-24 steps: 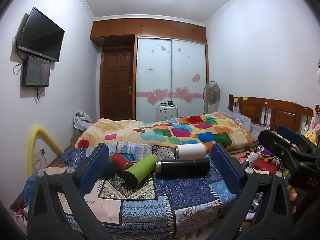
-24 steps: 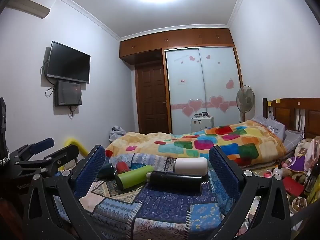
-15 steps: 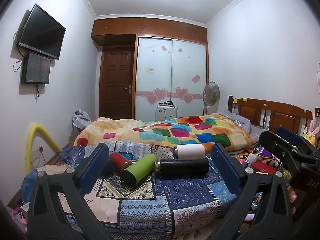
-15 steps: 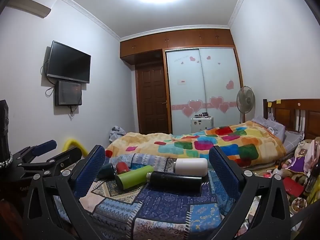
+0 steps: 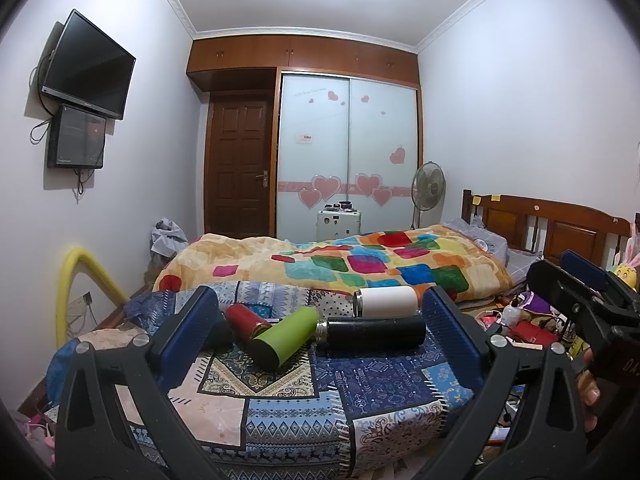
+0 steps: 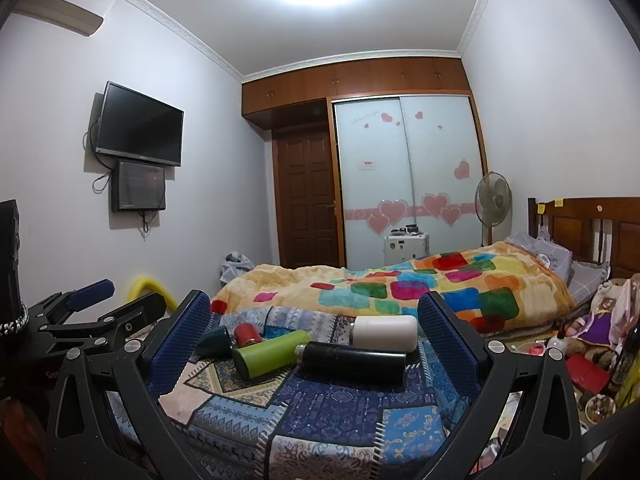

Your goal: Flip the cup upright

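Observation:
Several cups lie on their sides on a patterned cloth table (image 5: 304, 404): a black flask (image 5: 372, 330), a white cup (image 5: 386, 301), a green cup (image 5: 286, 336) and a red cup (image 5: 244, 320). A dark teal cup (image 6: 214, 342) lies at the left in the right wrist view, beside the red cup (image 6: 248, 334), green cup (image 6: 270, 352), black flask (image 6: 352, 360) and white cup (image 6: 386, 332). My left gripper (image 5: 316, 332) is open and empty, short of the cups. My right gripper (image 6: 312, 332) is open and empty, also short of them.
A bed with a colourful blanket (image 5: 348, 264) lies behind the table. A yellow foam tube (image 5: 80, 280) stands at the left. Clutter and toys (image 6: 592, 344) fill the right side. The right gripper shows at the right of the left wrist view (image 5: 580, 296).
Both views have shifted slightly; the grippers stay open and the cups have not moved.

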Demonstrator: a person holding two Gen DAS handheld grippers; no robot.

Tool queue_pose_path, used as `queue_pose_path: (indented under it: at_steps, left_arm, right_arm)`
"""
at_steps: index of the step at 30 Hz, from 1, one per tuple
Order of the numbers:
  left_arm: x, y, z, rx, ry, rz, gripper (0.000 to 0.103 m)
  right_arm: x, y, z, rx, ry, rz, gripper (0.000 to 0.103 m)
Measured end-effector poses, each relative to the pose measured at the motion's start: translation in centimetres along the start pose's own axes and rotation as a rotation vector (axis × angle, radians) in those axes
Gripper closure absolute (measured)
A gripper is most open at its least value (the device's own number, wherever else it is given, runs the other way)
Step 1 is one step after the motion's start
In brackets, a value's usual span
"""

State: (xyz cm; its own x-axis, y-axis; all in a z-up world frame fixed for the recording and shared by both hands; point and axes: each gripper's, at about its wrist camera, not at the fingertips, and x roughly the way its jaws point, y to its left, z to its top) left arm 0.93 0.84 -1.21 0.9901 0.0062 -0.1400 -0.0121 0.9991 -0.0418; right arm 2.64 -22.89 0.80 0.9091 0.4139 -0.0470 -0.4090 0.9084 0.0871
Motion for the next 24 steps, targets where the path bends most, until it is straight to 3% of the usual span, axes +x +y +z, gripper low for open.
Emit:
queue_pose_path:
  at_steps: [24]
  left_arm:
    - [0.18, -0.32, -0.09, -0.002, 0.003, -0.003, 0.0]
  right_arm:
    - [0.01, 0.02, 0.34, 0.0, 0.005, 0.001, 0.0]
